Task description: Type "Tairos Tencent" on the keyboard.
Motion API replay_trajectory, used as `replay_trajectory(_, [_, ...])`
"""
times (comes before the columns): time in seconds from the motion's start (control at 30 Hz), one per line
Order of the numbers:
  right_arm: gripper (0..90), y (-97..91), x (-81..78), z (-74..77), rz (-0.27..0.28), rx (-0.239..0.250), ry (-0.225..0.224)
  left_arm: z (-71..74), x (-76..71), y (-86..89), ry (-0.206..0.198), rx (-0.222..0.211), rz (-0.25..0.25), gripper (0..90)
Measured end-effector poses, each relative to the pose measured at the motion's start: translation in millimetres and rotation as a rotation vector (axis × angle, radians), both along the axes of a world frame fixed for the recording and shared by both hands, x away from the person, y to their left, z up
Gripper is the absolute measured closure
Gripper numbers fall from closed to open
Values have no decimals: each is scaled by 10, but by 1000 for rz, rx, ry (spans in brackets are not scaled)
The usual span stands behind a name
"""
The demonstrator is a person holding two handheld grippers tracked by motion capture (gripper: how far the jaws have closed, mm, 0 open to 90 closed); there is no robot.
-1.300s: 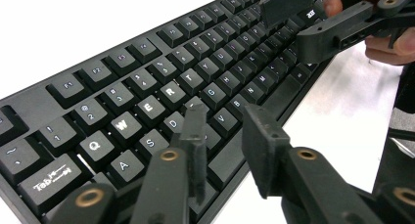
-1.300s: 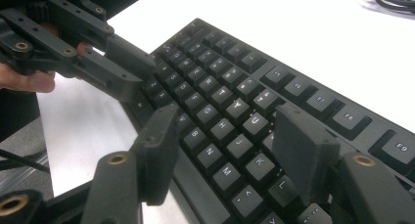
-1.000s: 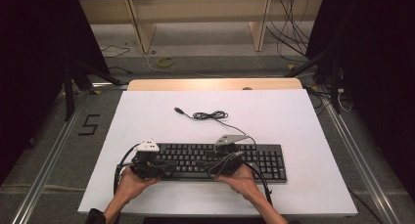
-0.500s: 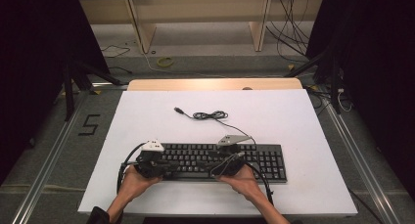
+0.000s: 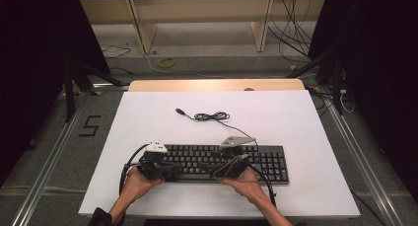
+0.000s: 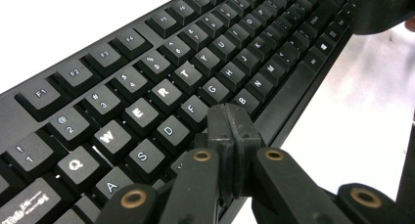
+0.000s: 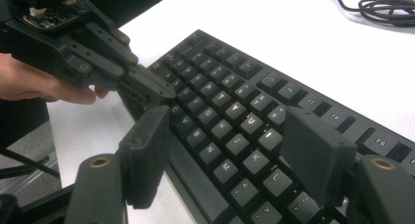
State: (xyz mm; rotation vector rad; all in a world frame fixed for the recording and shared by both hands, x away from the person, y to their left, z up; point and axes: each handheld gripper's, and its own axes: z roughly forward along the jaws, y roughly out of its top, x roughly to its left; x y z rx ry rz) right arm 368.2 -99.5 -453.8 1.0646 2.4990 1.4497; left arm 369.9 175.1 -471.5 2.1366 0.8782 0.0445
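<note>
Keyboard (image 5: 224, 162) lies near the front edge of the white table (image 5: 305, 117); its cable (image 5: 212, 116) coils behind. We see the left gripper (image 6: 234, 136) closed over the keys, the right gripper (image 7: 225, 155) having just been opening, nothing gripped. Wooden shelving (image 5: 202, 18) stands beyond.

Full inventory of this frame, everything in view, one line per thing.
keyboard: 1, black, near edge of the white table, under both grippers
keyboard cable: 1, black, partly coiled on the table beyond the keyboard, plug end lying free
table: 1, white top, centre of the high view
wooden board: 1, light wood, along the table's far edge
wooden frame: 1, light wood, on the floor beyond the table
floor cables: several, black plus one yellow loop, far floor
floor mark "5": 1, black, left of the table
left gripper: 1, black, jaws shut, tips over the keyboard's left keys
right gripper: 1, black, jaws open above the keys, just been opening, nothing between them
hands: 2, one on each gripper, near edge
</note>
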Motion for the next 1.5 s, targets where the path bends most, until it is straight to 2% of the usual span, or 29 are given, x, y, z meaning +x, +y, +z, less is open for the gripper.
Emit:
replay_trajectory(0.53, [361,3,-3,-13,0,-3,6,-79,24,-40,19,40,6,892])
replay_trajectory(0.6, [363,4,-6,-12,1,-1,7,-92,27,-32,37,17,19,893])
replay_trajectory(0.67, [363,2,-6,-10,0,0,5,-86,29,-31,32,28,13,894])
replay_trajectory(0.9, [363,-1,-8,-7,3,0,5,-64,28,-11,17,15,38,890])
replay_trajectory(1.1, [363,-2,-7,-8,4,1,6,-6,34,42,4,-46,60,856])
replay_trajectory(1.33, [362,7,-12,-10,6,1,7,35,37,74,-1,-73,58,787])
replay_trajectory(1.5, [362,18,-16,-24,11,-3,9,49,58,103,-1,-86,60,689])
